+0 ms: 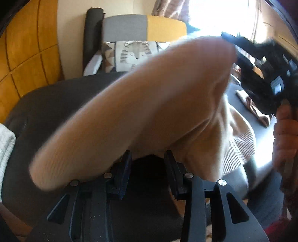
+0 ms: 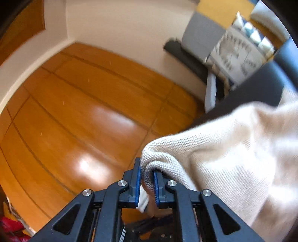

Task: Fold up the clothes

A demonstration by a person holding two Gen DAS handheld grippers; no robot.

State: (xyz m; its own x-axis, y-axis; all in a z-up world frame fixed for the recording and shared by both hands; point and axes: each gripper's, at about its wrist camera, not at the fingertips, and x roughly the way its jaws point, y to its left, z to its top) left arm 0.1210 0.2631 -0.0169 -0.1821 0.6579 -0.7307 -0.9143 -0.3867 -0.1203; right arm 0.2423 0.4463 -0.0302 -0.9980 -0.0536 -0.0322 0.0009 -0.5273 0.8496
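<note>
In the right wrist view, the right gripper (image 2: 147, 174) is pinching a folded edge of the beige sweater (image 2: 223, 149) between its blue pads (image 2: 137, 178); the knit is bunching up between the two fingers and curling over their tips. From there the sweater is stretching away to the right and filling the lower right of that view, blurred further out. Beyond it a shiny wooden floor (image 2: 83, 111) is lying to the left, a cream wall (image 2: 121, 24) is rising at the far side, and a patterned cushion (image 2: 238, 55) is leaning on a grey and yellow seat far to the right.

In the left wrist view, the left gripper (image 1: 148, 158) is sitting nearest with its fingers standing apart and a dark gap showing between them; the sweater (image 1: 139, 104) is draping over and just past the fingertips, and I cannot tell whether the pads are pressing on it. The sweater is hanging lifted above a dark grey table (image 1: 46, 104), its ribbed hem (image 1: 240, 149) drooping down on the right. At the near left edge a pale knitted cloth (image 1: 5, 147) is lying on the table. On the right a hand (image 1: 285, 141) is holding the other black gripper (image 1: 260, 74), which is blurred. Further off, a brown cloth (image 1: 253, 108) is lying on the table, and at the far side the cushion (image 1: 134, 55) is resting on the seat (image 1: 145, 28) below a bright window (image 1: 223, 16)
</note>
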